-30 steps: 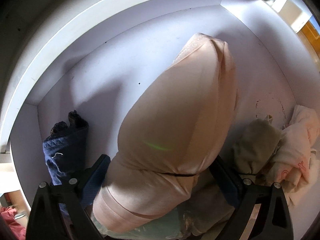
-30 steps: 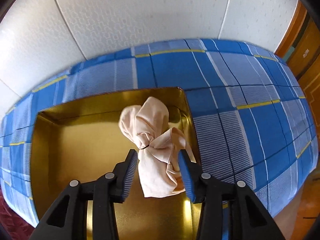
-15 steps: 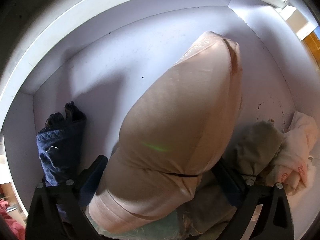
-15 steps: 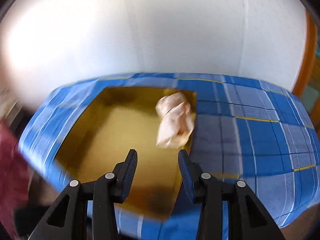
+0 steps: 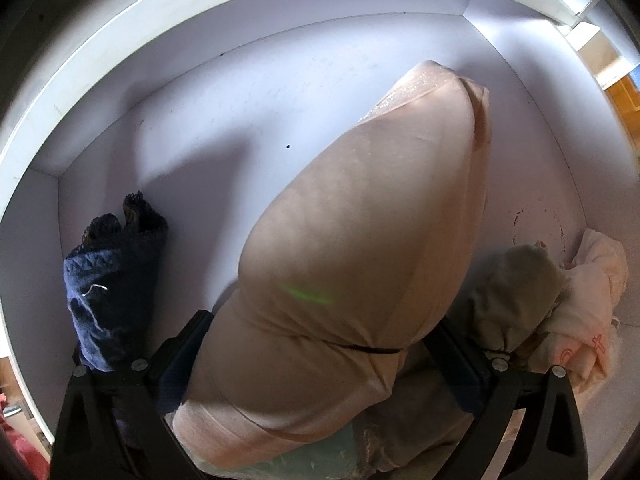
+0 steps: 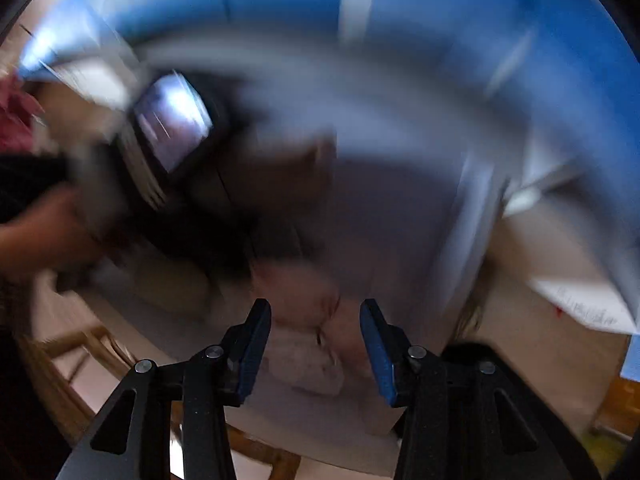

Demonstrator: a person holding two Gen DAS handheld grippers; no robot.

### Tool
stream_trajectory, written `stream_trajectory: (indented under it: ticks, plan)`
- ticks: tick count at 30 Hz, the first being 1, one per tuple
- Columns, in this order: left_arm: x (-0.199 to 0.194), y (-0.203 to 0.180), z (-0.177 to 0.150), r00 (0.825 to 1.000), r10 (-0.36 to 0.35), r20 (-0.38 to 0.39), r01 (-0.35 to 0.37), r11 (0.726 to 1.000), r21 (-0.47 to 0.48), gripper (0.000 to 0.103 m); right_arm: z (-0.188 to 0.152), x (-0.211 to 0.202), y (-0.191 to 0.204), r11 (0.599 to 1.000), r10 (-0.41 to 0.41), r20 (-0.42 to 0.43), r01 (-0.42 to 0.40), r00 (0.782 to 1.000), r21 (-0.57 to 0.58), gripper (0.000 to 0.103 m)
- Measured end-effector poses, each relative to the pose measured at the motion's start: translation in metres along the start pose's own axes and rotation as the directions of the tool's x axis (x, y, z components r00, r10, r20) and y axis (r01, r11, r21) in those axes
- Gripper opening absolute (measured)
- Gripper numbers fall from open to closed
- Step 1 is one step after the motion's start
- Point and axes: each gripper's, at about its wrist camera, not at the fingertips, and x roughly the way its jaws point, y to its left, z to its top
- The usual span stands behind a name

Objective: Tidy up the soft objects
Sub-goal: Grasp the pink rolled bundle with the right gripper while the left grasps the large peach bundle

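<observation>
Compared with a second ago, the right gripper is no longer over the gold tray with the knotted cream cloth between its fingers: that tray and cloth are gone from its view, the whole right wrist picture is now smearing with motion blur, and its jaws are standing apart with nothing between them. Behind them only a pale, pinkish blurred lump is showing, too smeared to name, along with a dark device with a lit screen at the left and blurred blue above.

The left wrist view is changing far less. The left gripper is still pinching the big peach bundle, its blue pads pressed against both sides just below the thin black band tied round it; the white box is showing a little more of its floor and far corner than before.

Inside that white box the peach bundle is leaning toward the back right corner. A navy cloth roll with a dark lace edge is lying at the left wall. At the right, an olive-grey bundle is touching a cream cloth with pink print. Beneath the peach bundle a bit of pale green fabric is peeking out
</observation>
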Motion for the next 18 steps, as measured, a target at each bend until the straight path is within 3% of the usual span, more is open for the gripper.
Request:
stream_trajectory:
  ticks: [3,4,5,8,13,18]
  plan:
    - [-0.003,0.001,-0.002,1.000,-0.003,0.014,0.002,1.000,0.005,0.096,0.006,0.036,0.000,0.999,-0.052,-0.102,0.053,0.993,-0.001,0.048]
    - [-0.007,-0.002,-0.004,1.000,-0.003,0.027,0.003,1.000,0.008,0.088,0.006,0.047,-0.001,0.999,-0.052,-0.131,0.054,0.990,0.006,0.048]
    - [-0.009,-0.002,-0.005,0.999,-0.006,0.041,0.006,1.000,0.010,0.080,0.006,0.055,-0.002,0.999,-0.039,-0.157,0.043,0.987,0.022,0.048]
    - [-0.012,-0.004,-0.006,0.999,-0.008,0.051,0.006,0.999,0.034,0.071,0.005,0.071,-0.009,0.995,0.037,-0.220,-0.016,0.975,0.097,0.049]
    - [-0.015,-0.001,-0.011,0.998,-0.045,0.048,0.044,0.999,0.027,0.064,0.009,0.075,-0.024,0.981,0.082,-0.215,-0.041,0.973,0.190,0.052]
    - [-0.026,0.008,-0.007,0.996,-0.070,0.060,0.069,0.997,0.027,0.060,0.009,0.074,-0.036,0.976,0.096,-0.200,-0.053,0.975,0.210,0.052]
